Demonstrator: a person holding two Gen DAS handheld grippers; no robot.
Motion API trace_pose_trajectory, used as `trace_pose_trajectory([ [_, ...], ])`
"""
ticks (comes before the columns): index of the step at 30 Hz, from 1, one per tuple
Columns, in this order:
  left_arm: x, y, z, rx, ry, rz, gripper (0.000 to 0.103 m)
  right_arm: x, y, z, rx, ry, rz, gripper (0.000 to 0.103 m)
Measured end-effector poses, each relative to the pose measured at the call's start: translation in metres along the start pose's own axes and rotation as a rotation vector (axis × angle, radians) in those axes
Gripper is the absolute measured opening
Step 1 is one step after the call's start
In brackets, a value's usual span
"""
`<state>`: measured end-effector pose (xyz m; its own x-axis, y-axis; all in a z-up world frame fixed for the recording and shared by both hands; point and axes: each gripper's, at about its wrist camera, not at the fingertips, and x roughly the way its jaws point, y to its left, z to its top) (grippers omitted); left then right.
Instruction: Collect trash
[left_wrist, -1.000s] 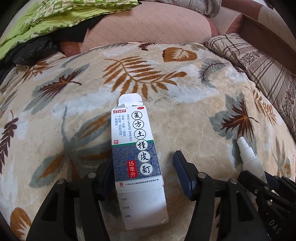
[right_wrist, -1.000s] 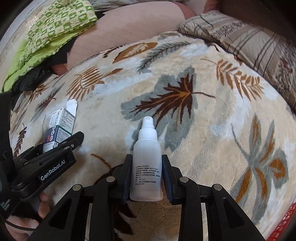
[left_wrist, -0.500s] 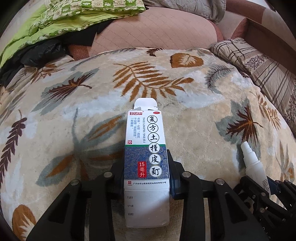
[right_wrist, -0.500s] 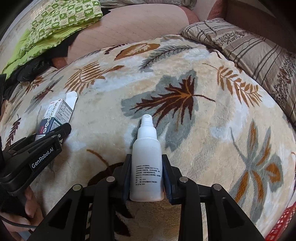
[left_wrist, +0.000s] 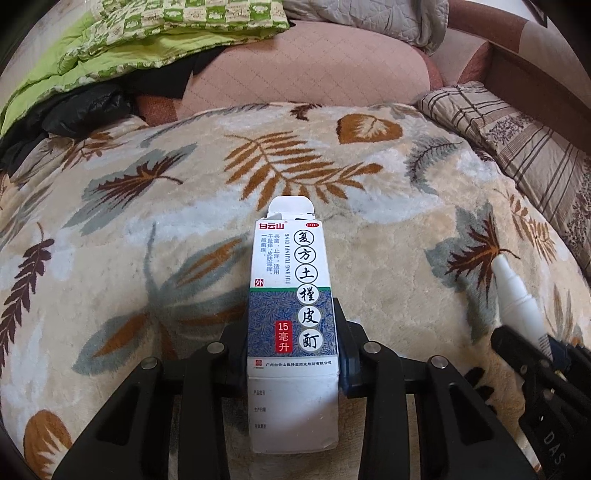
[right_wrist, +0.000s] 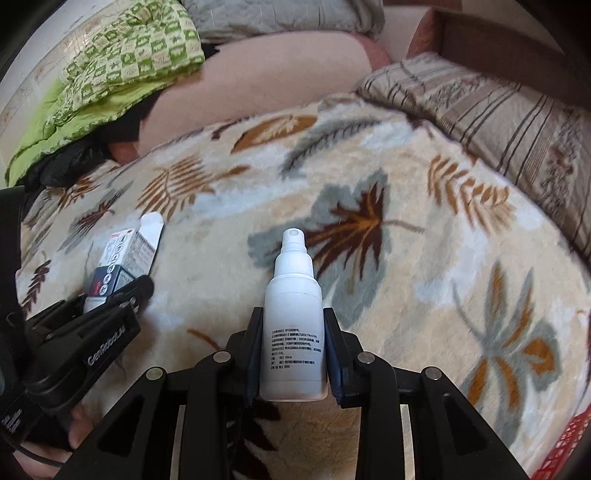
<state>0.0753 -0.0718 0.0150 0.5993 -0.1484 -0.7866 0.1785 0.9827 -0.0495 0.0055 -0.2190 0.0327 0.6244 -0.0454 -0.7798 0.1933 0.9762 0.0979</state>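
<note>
One white-and-blue medicine carton (left_wrist: 293, 325), top flap open, clamped in left gripper (left_wrist: 293, 354); one white spray bottle (right_wrist: 293, 325) clamped in right gripper (right_wrist: 293, 354), both above leaf-print blanket (left_wrist: 147, 221).

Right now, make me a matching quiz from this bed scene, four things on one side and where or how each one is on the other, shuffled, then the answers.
Things:
1. medicine box
2. white spray bottle
3. green quilt
4. striped pillow

Places or states:
A. clamped in the right gripper
B. bunched up at the far left
C. clamped in the left gripper, top flap open
D. lying at the blanket's far right edge

Pairs: 1-C, 2-A, 3-B, 4-D
</note>
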Motion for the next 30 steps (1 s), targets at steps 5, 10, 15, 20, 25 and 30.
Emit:
trace_pose_trajectory([
  [5,-0.014,-0.006,0.002,0.019,-0.077,0.009,0.033,-0.008,0.001,0.005,-0.016,-0.069,-0.067,0.031],
  [10,-0.018,-0.01,0.003,0.034,-0.105,0.011,0.033,-0.01,-0.003,0.009,-0.018,-0.089,-0.096,0.031],
  [15,-0.018,-0.01,0.002,0.032,-0.102,0.011,0.033,-0.006,-0.001,0.01,-0.039,-0.09,-0.129,0.031],
  [20,-0.017,-0.009,0.002,0.034,-0.102,0.011,0.033,-0.008,0.001,0.009,-0.067,-0.107,-0.167,0.031],
  [25,-0.017,-0.01,0.003,0.034,-0.101,0.009,0.033,-0.007,0.0,0.009,-0.066,-0.105,-0.171,0.031],
  [30,-0.016,-0.009,0.002,0.034,-0.1,0.009,0.033,-0.007,0.001,0.01,-0.069,-0.109,-0.181,0.031],
])
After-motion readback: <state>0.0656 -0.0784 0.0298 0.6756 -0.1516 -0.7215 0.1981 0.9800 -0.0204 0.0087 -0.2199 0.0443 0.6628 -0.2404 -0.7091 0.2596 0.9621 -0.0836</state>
